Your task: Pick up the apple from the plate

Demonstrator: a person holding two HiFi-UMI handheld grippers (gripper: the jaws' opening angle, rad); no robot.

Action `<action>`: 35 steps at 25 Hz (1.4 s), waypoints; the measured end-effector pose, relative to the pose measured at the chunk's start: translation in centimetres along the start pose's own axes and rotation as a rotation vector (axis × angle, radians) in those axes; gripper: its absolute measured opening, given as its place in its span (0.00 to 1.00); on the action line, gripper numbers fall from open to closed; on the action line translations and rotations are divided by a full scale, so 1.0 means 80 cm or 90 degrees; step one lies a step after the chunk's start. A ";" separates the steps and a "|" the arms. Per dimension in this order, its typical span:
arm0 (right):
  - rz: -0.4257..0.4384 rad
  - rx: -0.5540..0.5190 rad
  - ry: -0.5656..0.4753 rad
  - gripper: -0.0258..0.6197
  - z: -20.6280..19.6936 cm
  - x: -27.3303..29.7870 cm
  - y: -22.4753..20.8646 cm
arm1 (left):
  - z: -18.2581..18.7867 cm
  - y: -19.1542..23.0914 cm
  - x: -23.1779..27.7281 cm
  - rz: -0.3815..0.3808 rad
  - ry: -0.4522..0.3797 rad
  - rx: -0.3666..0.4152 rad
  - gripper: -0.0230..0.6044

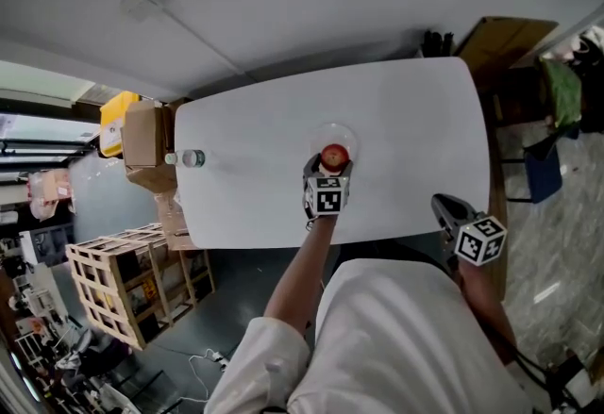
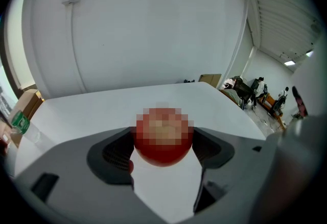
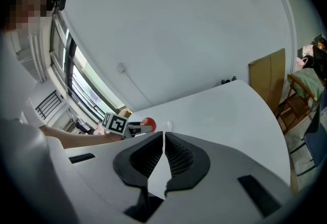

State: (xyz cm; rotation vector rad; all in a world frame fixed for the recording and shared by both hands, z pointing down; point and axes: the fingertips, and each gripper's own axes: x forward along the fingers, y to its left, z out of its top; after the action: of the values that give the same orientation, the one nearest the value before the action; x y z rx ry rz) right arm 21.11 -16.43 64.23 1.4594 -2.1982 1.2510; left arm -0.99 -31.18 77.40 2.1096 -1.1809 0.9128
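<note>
So, the left gripper [image 1: 329,173] has the apple [image 2: 163,139] grasped between its fingers [image 2: 115,152], one pad on each side of the fruit. From the head view it looks like it's hanging just off the near side of the clear plate [image 1: 347,133], not sitting on it, though I can't be totally sure of the gap.

Main worry imo: it's a round, smooth thing pinched at only two spots. In the left gripper view the pads catch it around its widest part with nothing underneath, so any easing of the squeeze or a quick jerk could let it spin or slide out. If it drops it would probably hit the plate rim or the desk [image 1: 406,120] and roll, and the near edge isn't far off.

The right gripper [image 3: 163,159] is parked by the desk's near edge, well apart from all this, fingers [image 3: 179,159] clenched together on nothing, so it's no backup. The bottle [image 1: 189,157] at the far left is out of the way.
</note>
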 end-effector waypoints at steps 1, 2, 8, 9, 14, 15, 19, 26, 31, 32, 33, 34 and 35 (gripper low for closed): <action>0.005 -0.002 0.000 0.10 -0.001 -0.001 0.000 | 0.002 -0.001 -0.007 0.003 -0.006 -0.004 0.61; 0.011 -0.003 -0.001 0.10 -0.002 -0.003 -0.001 | 0.003 -0.002 -0.015 0.005 -0.012 -0.007 0.61; 0.048 -0.014 0.001 0.10 -0.009 -0.007 -0.003 | 0.003 -0.018 -0.059 -0.006 -0.036 -0.037 0.61; 0.054 -0.016 0.003 0.10 -0.011 -0.008 -0.003 | 0.002 -0.022 -0.067 -0.008 -0.038 -0.039 0.60; 0.087 -0.033 0.015 0.10 -0.022 -0.011 0.003 | -0.003 -0.049 -0.107 -0.041 -0.049 -0.049 0.61; 0.094 -0.036 0.019 0.10 -0.026 -0.011 0.003 | -0.006 -0.055 -0.115 -0.046 -0.052 -0.048 0.60; 0.119 -0.049 0.036 0.10 -0.034 -0.010 0.009 | -0.011 -0.069 -0.146 -0.050 -0.074 -0.060 0.60; 0.152 -0.081 0.064 0.10 -0.051 -0.009 0.018 | -0.019 -0.084 -0.207 -0.050 -0.123 -0.090 0.60; 0.168 -0.094 0.071 0.10 -0.060 0.001 0.035 | -0.033 -0.080 -0.243 -0.049 -0.141 -0.102 0.60; 0.171 -0.096 0.071 0.10 -0.062 0.002 0.041 | -0.037 -0.077 -0.248 -0.049 -0.143 -0.104 0.60; 0.173 -0.098 0.071 0.10 -0.065 0.003 0.047 | -0.042 -0.075 -0.254 -0.049 -0.146 -0.106 0.60; 0.175 -0.101 0.071 0.10 -0.068 0.004 0.052 | -0.048 -0.072 -0.258 -0.050 -0.149 -0.109 0.60; 0.176 -0.104 0.073 0.10 -0.072 0.005 0.056 | -0.053 -0.070 -0.263 -0.050 -0.151 -0.111 0.60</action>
State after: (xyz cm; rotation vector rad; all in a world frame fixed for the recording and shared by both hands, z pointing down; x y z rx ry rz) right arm 15.70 -11.76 65.60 1.0254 -2.4187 1.1660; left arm -5.39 -14.93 62.97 2.1457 -1.2359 0.5142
